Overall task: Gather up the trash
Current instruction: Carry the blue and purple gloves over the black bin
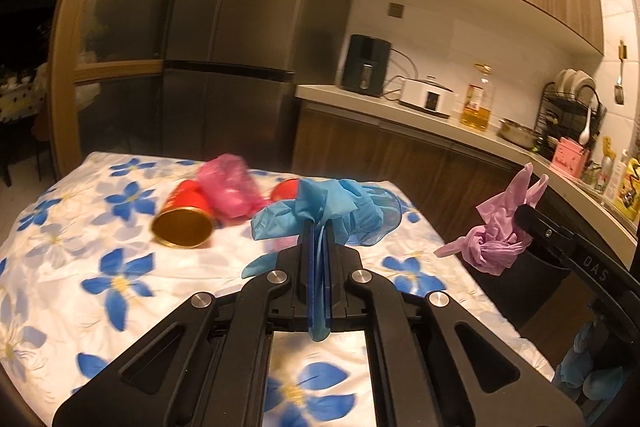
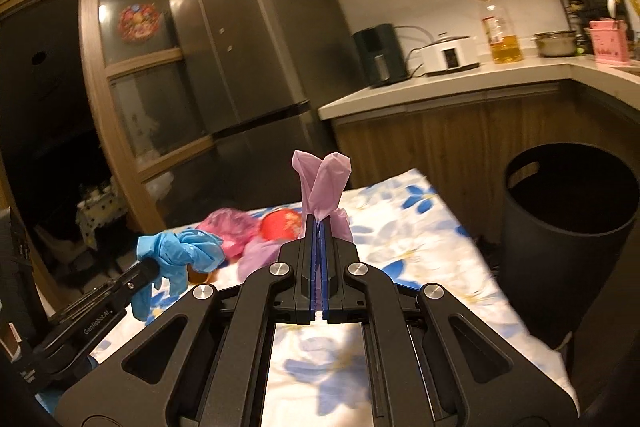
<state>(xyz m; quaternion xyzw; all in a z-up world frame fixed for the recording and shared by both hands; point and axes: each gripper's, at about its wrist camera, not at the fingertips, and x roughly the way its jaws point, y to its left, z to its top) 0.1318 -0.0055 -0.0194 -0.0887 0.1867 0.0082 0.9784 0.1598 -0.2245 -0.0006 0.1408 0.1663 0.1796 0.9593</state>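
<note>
My left gripper (image 1: 319,227) is shut on a crumpled blue glove (image 1: 332,205), lifted above the flowered tablecloth (image 1: 120,267). My right gripper (image 2: 319,221) is shut on a pale purple glove (image 2: 320,187), also held in the air. Each shows in the other's view: the purple glove (image 1: 494,239) at the right, the blue glove (image 2: 180,247) at the left. On the cloth behind lie a red cup on its side (image 1: 185,217), a crumpled pink bag (image 1: 230,189) and a second red cup (image 1: 285,189). A black bin (image 2: 568,227) stands open beside the table's right end.
A kitchen counter (image 2: 440,87) runs behind with an air fryer (image 2: 380,53), a white cooker (image 2: 450,57), an oil bottle (image 2: 502,35) and a dish rack (image 1: 568,107). A tall grey fridge (image 2: 248,47) stands past the table's far end.
</note>
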